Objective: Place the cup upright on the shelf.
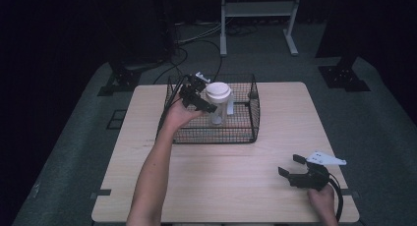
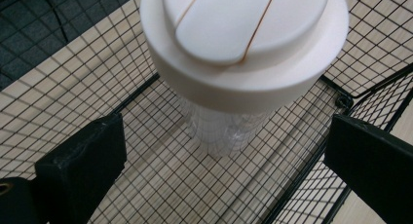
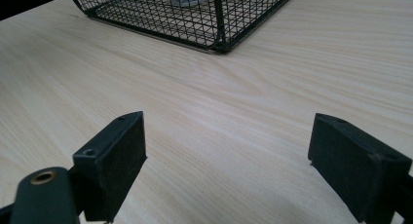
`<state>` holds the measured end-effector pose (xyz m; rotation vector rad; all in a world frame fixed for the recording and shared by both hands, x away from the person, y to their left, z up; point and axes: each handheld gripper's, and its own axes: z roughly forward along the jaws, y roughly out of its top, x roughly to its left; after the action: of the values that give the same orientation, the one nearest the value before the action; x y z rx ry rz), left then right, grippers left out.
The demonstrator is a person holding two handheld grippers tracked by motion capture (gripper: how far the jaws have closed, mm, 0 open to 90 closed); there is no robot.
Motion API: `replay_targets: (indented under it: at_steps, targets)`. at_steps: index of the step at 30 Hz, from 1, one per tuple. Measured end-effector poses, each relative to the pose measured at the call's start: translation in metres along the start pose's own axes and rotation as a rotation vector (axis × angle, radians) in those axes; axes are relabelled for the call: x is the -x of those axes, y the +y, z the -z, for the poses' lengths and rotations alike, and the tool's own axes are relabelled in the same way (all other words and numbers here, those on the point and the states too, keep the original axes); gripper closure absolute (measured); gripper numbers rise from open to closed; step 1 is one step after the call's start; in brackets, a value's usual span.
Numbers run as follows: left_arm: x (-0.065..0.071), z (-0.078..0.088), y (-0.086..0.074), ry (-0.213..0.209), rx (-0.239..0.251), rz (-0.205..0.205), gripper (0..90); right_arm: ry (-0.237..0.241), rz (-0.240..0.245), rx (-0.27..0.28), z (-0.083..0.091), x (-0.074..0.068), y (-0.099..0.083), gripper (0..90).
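The clear jar [image 1: 218, 104] with a white lid [image 2: 243, 34] stands upright inside the black wire basket [image 1: 246, 132] at the bench's [image 1: 236, 186] far edge. The left gripper [image 1: 200, 102] hangs over the basket just beside the jar, jaws wide and holding nothing. The right gripper [image 1: 289, 166] rests near the bench's near right corner, jaws wide and empty.

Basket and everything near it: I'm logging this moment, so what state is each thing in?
Wire basket: upright on the table, open at the top.
Jar: upright inside the basket, white lid on.
Left gripper: open, jaws either side of the jar, not touching it.
Right gripper: open, low over bare table.
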<state>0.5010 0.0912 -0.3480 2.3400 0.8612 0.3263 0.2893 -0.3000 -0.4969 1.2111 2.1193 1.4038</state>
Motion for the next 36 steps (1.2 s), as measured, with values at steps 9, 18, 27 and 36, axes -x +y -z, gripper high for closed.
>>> replay_targets:
  at_steps: [9,18,27,36]
  targets:
    - [-0.004,0.01,-0.018,0.007,0.026,0.02,1.0,-0.003,-0.003,0.001,0.0,0.0,0.0,12.9]
    - [-0.001,0.025,-0.036,-0.002,0.057,0.017,0.9,-0.005,-0.002,0.001,0.0,0.0,0.0,12.9]
    - [0.011,0.04,-0.053,-0.025,0.116,-0.007,1.1,-0.011,0.004,0.001,0.0,0.0,-0.001,12.9]
    - [0.025,0.052,-0.07,-0.05,0.157,-0.04,1.2,-0.015,-0.003,-0.001,0.0,0.0,-0.001,12.9]
